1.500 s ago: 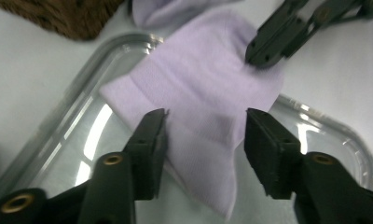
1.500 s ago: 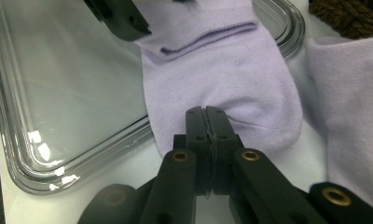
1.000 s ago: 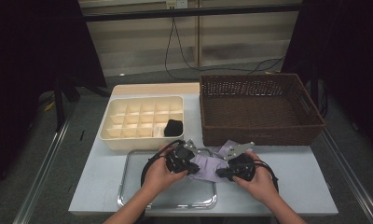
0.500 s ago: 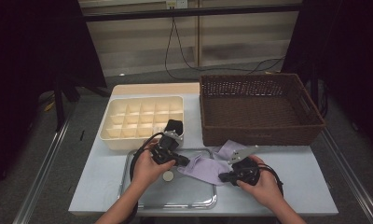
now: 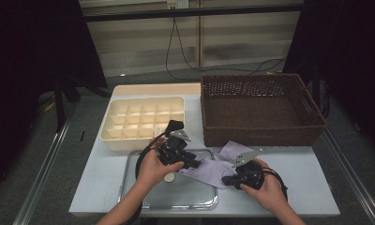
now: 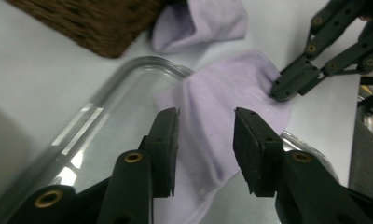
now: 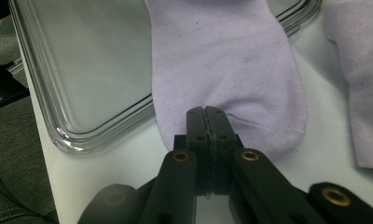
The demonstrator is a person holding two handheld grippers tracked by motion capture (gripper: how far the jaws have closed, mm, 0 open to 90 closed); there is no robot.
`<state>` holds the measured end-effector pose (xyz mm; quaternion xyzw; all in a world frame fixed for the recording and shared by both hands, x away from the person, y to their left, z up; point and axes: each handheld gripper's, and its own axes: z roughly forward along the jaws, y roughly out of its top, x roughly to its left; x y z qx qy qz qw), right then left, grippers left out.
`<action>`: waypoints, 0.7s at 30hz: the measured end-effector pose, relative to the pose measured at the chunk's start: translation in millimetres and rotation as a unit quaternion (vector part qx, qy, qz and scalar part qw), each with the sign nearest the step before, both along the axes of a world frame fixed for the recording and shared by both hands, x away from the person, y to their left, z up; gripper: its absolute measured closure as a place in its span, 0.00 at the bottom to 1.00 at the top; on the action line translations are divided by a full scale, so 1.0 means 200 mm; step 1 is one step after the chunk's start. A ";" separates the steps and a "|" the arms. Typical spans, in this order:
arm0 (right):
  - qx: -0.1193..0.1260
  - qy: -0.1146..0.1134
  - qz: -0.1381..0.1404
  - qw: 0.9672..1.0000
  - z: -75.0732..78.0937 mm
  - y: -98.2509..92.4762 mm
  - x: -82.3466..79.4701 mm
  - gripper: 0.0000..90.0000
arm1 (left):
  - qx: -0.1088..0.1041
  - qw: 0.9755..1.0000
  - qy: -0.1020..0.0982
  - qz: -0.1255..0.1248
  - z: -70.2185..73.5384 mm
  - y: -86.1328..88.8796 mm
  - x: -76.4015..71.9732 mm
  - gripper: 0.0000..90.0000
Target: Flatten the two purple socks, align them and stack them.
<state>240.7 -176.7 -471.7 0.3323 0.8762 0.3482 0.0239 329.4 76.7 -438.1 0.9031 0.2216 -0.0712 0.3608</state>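
A lilac sock (image 5: 213, 171) lies across the right-hand rim of a clear tray (image 5: 143, 199) on the white bench (image 5: 307, 161), one part inside the tray and the toe end out on the bench top. The right gripper (image 5: 232, 178), held in the person's right hand (image 5: 265, 190), has its jaws clenched on the toe edge of this sock; in the right gripper view (image 7: 207, 122) the two jaws meet with the fabric pinched between them. The left gripper (image 5: 195, 164), held in the left hand (image 5: 153, 169), hovers over the sock's other end. Its jaws have just been opening, and in the left gripper view (image 6: 205, 149) they stand released, with the sock (image 6: 222, 116) lying below the gap and no pad pressing on it. A second lilac sock (image 5: 232, 150) lies just beyond, beside the brown wicker basket (image 5: 263, 136). A cream compartment box (image 5: 143, 123) stands left of the basket.
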 end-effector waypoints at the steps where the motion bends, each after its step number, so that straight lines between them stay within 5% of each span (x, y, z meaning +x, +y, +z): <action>1: 0.000 0.001 -0.001 1.000 0.00 0.00 0.00 1.00 | 0.006 1.000 -0.006 0.001 -0.01 -0.01 0.00 0.62; 5: 0.003 -0.003 0.001 1.000 0.00 0.00 0.00 0.99 | 0.042 0.999 -0.027 0.004 -0.05 -0.02 0.01 0.55; 9: 0.006 -0.002 0.002 1.000 0.00 -0.01 0.00 1.00 | 0.058 0.998 -0.005 0.002 -0.08 -0.03 0.02 0.81; 13: 0.007 0.004 0.003 1.000 0.00 -0.03 -0.01 1.00 | 0.043 0.998 0.028 0.022 -0.07 0.00 0.05 0.91; 19: 0.002 0.010 0.003 1.000 0.01 -0.08 -0.03 1.00 | 0.016 0.997 0.048 0.051 -0.06 0.05 0.07 0.91; 21: -0.005 0.012 0.001 1.000 0.01 -0.09 -0.04 1.00 | 0.025 0.998 0.043 0.049 -0.07 0.07 0.09 0.88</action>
